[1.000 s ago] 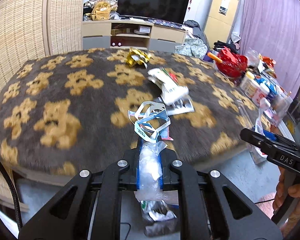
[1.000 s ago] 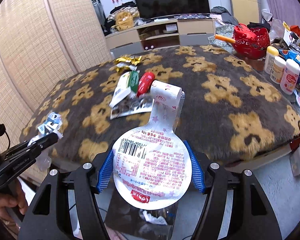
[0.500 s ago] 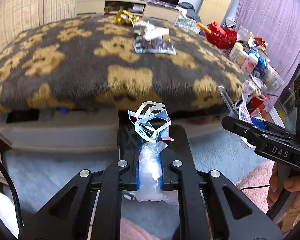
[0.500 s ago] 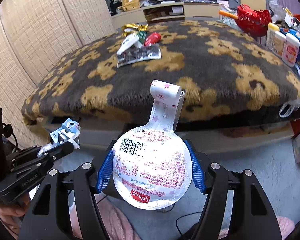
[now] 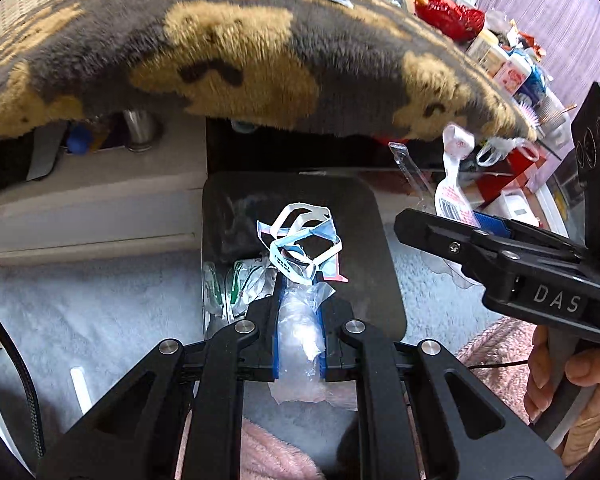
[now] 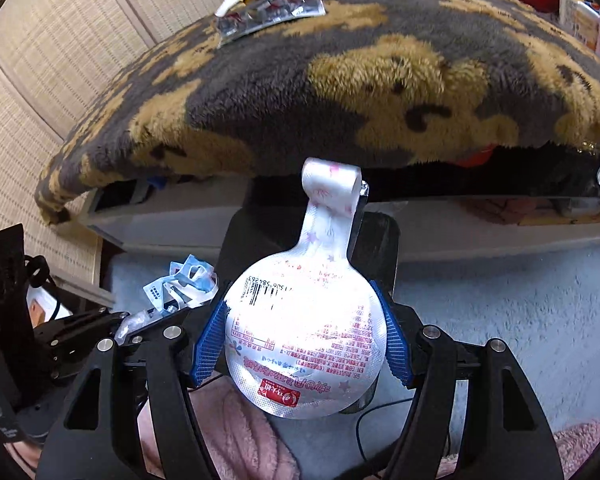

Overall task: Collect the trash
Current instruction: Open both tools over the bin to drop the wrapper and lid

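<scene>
Below the blanket's (image 5: 260, 60) edge: left gripper (image 5: 299, 312) pinched narrow on clear plastic wrap (image 5: 300, 328); right gripper (image 6: 302, 344), at three o'clock, clasped a foil lid (image 6: 304, 340). Both hung over the black bin (image 5: 364, 216), unreleased; wrappers (image 6: 268, 8) at twelve o'clock remained uncollected.

Blanket (image 6: 300, 80): grey plush with tan bear figures, draped over a raised surface and overhanging its front edge. Woven screen (image 6: 60, 60): beige panels standing to the left of the blanket. Rug (image 5: 80, 320): pale grey, shaggy, covering the floor below. Red basket (image 5: 448, 12): at the blanket's far right corner. Bottles (image 5: 500, 64): white and blue, crowded just beside the basket. Curtain (image 5: 560, 12): purple, hanging at the far right.
</scene>
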`<state>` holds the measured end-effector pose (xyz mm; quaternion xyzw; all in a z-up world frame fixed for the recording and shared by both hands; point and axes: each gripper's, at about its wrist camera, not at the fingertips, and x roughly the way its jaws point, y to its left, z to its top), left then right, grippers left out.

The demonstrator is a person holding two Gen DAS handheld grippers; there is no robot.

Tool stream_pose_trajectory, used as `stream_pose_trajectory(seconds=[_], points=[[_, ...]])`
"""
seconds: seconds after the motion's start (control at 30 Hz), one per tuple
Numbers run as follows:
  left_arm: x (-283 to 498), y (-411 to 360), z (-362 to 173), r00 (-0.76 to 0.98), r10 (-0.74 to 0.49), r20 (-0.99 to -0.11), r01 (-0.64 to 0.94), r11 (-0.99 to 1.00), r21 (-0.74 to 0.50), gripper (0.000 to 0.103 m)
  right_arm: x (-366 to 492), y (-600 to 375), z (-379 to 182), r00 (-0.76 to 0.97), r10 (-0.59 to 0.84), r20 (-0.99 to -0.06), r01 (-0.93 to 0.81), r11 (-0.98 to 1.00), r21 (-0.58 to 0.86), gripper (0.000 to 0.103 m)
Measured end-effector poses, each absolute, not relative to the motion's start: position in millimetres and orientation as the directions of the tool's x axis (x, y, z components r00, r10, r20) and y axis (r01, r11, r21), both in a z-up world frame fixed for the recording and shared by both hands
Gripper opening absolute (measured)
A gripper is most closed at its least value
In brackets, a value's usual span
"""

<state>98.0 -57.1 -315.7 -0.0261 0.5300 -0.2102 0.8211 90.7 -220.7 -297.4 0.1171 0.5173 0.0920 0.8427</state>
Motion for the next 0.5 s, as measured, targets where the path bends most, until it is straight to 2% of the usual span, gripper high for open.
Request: stream_pose_trajectory(seconds=[0.17,0.33,0.5], points=[[106.5,-63.6,-327.7,0.314,-0.368,-0.875,0.325,0.908,-0.265,0.013,101.0,-218.1,-308.4,0.418,0.278,-0.865,-0.029,0.955,0.294,0.069],[113.2,-63.9,-331.4,0.299,-0.364,-0.882,0.321,0.909,-0.266,0.021,106.7,-211.5,-311.5,0.401,0.295,-0.867,-0.037,0.951,0.306,0.071],[111.9,-56.5,-328.6,0.308,-0.342,-0.888,0.307,0.919,-0.248,0.050,108.8,-215.9,-305.7,0.415,0.291,-0.862,-0.021,0.950,0.311,0.084]])
